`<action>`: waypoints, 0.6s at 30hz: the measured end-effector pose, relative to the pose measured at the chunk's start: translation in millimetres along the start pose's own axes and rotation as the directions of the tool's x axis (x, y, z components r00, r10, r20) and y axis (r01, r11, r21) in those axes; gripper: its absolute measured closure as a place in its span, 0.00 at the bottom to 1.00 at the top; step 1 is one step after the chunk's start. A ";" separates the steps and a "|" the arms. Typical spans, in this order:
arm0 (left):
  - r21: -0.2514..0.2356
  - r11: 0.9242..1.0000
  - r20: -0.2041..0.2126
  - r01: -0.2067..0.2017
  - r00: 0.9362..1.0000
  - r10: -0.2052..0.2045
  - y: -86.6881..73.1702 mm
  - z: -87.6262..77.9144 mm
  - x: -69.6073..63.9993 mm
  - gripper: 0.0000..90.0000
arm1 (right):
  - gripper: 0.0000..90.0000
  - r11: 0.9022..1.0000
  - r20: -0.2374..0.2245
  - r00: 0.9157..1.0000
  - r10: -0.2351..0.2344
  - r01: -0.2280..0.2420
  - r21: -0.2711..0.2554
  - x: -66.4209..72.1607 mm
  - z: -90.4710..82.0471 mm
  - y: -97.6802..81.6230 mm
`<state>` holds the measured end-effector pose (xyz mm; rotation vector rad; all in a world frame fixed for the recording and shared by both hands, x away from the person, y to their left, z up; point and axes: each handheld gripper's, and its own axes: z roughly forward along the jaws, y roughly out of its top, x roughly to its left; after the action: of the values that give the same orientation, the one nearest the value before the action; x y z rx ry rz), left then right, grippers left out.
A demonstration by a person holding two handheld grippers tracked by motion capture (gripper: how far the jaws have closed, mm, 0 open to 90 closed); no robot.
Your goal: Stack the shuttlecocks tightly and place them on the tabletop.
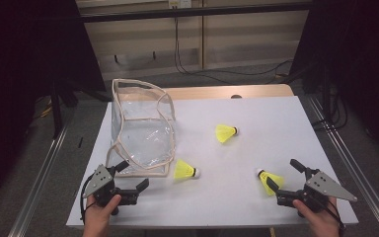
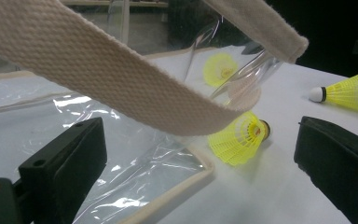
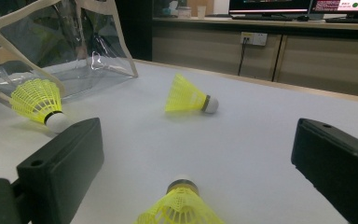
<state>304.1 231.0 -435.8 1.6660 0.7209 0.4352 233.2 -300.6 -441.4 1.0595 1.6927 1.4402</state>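
Both tongs rest low at the near edge of the white table (image 1: pixel 276 118), each held in one hand with its jaws spread wide and nothing between the pads. In the high view the left gripper (image 1: pixel 132 174) sits at the near left corner, its jaws pointing towards the clear plastic bag (image 1: pixel 140 131), which has cream fabric trim. The right gripper (image 1: pixel 283 174) sits at the near right corner.

Three yellow shuttlecocks lie on their sides on the table, well apart from one another. The far shuttlecock (image 1: pixel 225 133) lies near the middle of the table, away from both tongs. The middle shuttlecock (image 1: pixel 184 170) lies just beside the bag's near corner, to the right of the left gripper. In the left gripper view, the bag's cream strap (image 2: pixel 121 79) arches across the top of the picture in front of the jaws, and the bag's clear sheet lies on the table under and ahead of the left-hand jaw. Past the strap, the middle shuttlecock (image 2: pixel 240 138) lies ahead, between the jaw lines but beyond the tips.

The near shuttlecock (image 1: pixel 269 180) lies right at the right gripper. In the right gripper view it (image 3: pixel 181 207) sits low between the two open jaws, cork pointing away, not pressed by either pad.
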 end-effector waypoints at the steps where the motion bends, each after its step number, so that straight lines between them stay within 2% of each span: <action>1: 0.013 1.000 0.006 -0.001 1.000 0.001 0.0 0.4 -0.5 0.03 | 0.03 1.000 0.001 1.000 -0.002 0.002 -0.001 -0.2 -0.3 0.0; 3: 0.043 0.999 0.003 -0.001 1.000 0.001 0.0 1.4 -2.5 0.02 | 0.03 1.000 -0.001 1.000 0.001 -0.001 -0.003 -0.4 -0.4 -0.2; 5: 0.056 0.997 0.016 -0.043 0.999 0.042 0.2 2.2 -1.4 0.03 | 0.03 1.000 -0.002 1.000 0.001 -0.001 -0.005 -0.4 -0.5 -0.2; 7: 0.046 0.999 0.017 -0.008 1.000 0.007 0.4 4.3 -6.6 0.03 | 0.03 1.000 0.001 1.000 0.000 0.000 -0.002 -0.1 -0.6 0.1; 10: 0.069 0.997 0.024 -0.028 0.999 0.026 0.8 4.3 -6.9 0.03 | 0.03 1.000 0.000 1.000 -0.002 0.002 -0.001 0.0 -0.4 0.1; 11: 0.087 0.995 0.027 -0.051 0.998 0.048 0.8 4.3 -6.0 0.03 | 0.03 1.000 0.000 1.000 -0.003 0.003 -0.002 -0.1 -0.4 0.2; 12: 0.080 0.996 0.030 -0.027 0.999 0.024 -0.1 6.9 -8.8 0.03 | 0.03 1.000 0.001 1.000 -0.003 0.003 0.000 -0.1 -0.4 0.1; 13: 0.094 0.995 0.027 -0.046 0.999 0.044 0.1 6.7 -7.8 0.03 | 0.03 1.000 0.002 1.000 -0.002 0.002 0.000 -0.2 -0.3 0.0; 15: 0.080 0.997 0.036 -0.017 0.999 0.014 -0.5 8.7 -10.5 0.02 | 0.03 1.000 0.001 1.000 -0.003 0.003 0.000 -0.3 -0.2 0.0; 16: 0.097 0.995 0.038 -0.034 0.999 0.031 -0.1 8.0 -9.6 0.02 | 0.03 1.000 0.000 1.000 -0.002 0.002 -0.001 -0.2 -0.3 0.1; 17: 0.086 0.996 0.038 -0.009 0.999 0.006 -0.9 9.4 -11.8 0.03 | 0.03 1.000 0.000 1.000 -0.003 0.003 -0.002 0.0 -0.2 0.3; 18: 0.105 0.994 0.035 -0.029 0.999 0.026 -0.9 9.4 -10.9 0.02 | 0.03 1.000 0.001 1.000 -0.003 0.003 0.000 0.3 -0.3 0.3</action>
<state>301.9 216.9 -437.7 1.7802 0.7070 0.3932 232.9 -300.5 -441.0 1.0576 1.6926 1.4378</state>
